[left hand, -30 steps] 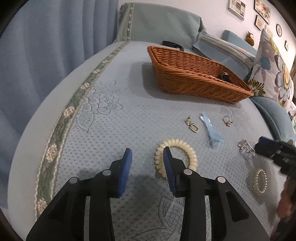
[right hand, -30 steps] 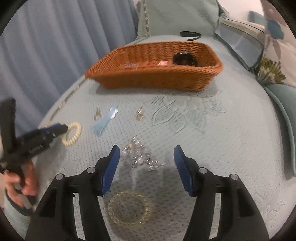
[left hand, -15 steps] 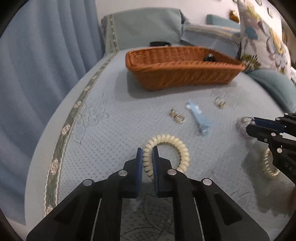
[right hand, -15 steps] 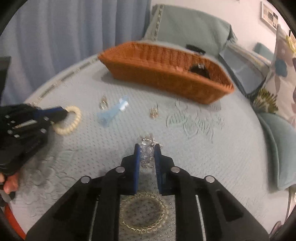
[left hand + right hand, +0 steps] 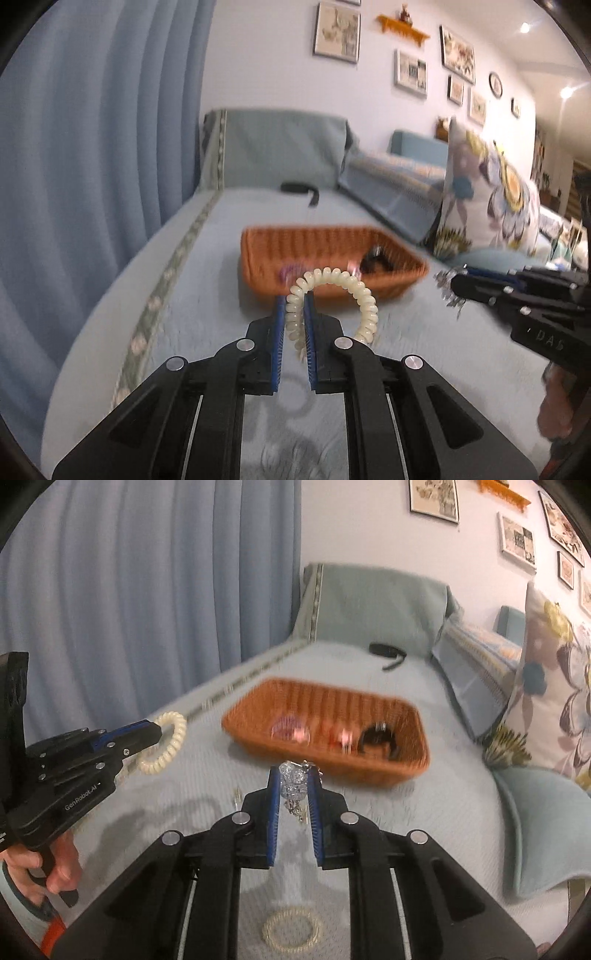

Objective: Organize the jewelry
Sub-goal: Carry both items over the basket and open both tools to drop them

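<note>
Springy coil bracelet (image 5: 334, 299), clamped at its nine-o'clock rim by left tongs (image 5: 294, 308), handles light; right tongs (image 5: 294, 781) pinch delicate crystal jewelry (image 5: 293, 784).

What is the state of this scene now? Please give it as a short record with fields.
left claw: shut on cream spiral hair tie, lifted off the bed
right claw: shut on crystal jewelry piece, lifted
wicker basket: on the bedspread, ahead of both claws, holds several items
gold spiral ring: lies on the bedspread, below the right claw
</note>
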